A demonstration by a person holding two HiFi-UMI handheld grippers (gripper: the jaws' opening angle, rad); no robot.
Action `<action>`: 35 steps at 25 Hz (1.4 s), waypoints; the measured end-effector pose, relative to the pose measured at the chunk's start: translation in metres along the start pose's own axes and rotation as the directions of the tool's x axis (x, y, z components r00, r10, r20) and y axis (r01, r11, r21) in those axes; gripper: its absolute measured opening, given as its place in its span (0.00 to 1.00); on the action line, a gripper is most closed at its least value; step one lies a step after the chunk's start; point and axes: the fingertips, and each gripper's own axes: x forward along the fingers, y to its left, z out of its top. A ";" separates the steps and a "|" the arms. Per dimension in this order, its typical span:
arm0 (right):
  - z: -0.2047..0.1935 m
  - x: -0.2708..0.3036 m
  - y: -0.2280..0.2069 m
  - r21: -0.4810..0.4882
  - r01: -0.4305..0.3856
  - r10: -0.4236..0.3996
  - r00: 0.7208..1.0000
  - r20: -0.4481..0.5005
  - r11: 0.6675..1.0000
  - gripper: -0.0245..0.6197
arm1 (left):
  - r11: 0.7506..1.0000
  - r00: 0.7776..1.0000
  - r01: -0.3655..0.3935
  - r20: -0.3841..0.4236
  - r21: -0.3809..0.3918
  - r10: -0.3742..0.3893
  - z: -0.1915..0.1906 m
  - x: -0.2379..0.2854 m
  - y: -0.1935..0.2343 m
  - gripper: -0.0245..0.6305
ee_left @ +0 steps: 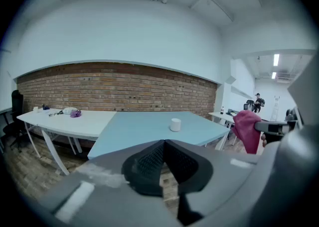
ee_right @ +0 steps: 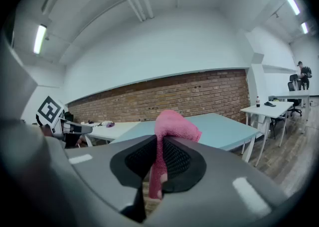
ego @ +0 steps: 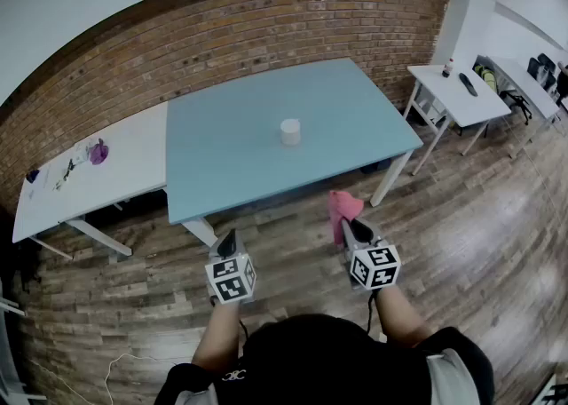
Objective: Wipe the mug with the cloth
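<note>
A small white mug [ego: 290,131] stands upright near the middle of the light blue table [ego: 231,163]; it also shows far off in the left gripper view as the mug [ee_left: 175,125]. My right gripper [ego: 347,225] is shut on a pink cloth [ego: 342,206], held in front of the table's near edge; the cloth [ee_right: 169,131] bunches above the jaws and hangs down between them. My left gripper [ego: 228,239] is shut with nothing in it, also short of the table. From the left gripper view the cloth [ee_left: 247,130] hangs at the right.
A white table [ego: 80,177] with small items, one purple [ego: 98,152], adjoins the blue table's left side. Another white desk [ego: 461,92] stands at the right. A brick wall [ego: 222,30] runs behind. Wooden floor [ego: 293,261] lies between me and the table.
</note>
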 end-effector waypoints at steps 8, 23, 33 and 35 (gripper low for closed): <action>-0.005 0.003 0.018 0.022 0.024 -0.024 1.000 0.012 0.999 0.10 | 1.000 0.999 0.023 -0.037 -0.012 -0.023 -0.011 0.003 0.023 0.05; -0.016 0.037 0.060 -0.027 0.076 -0.077 0.997 -0.030 0.997 0.10 | 0.997 0.997 0.068 -0.046 0.018 -0.068 -0.012 0.018 0.069 0.05; -0.020 0.060 0.101 -0.065 0.113 -0.115 0.992 -0.040 0.992 0.10 | 0.991 0.989 0.130 -0.071 0.005 -0.129 -0.020 0.035 0.101 0.05; -0.020 0.060 0.107 -0.083 0.113 -0.117 0.992 -0.044 0.990 0.10 | 0.989 0.987 0.148 -0.067 0.010 -0.147 -0.019 0.037 0.100 0.05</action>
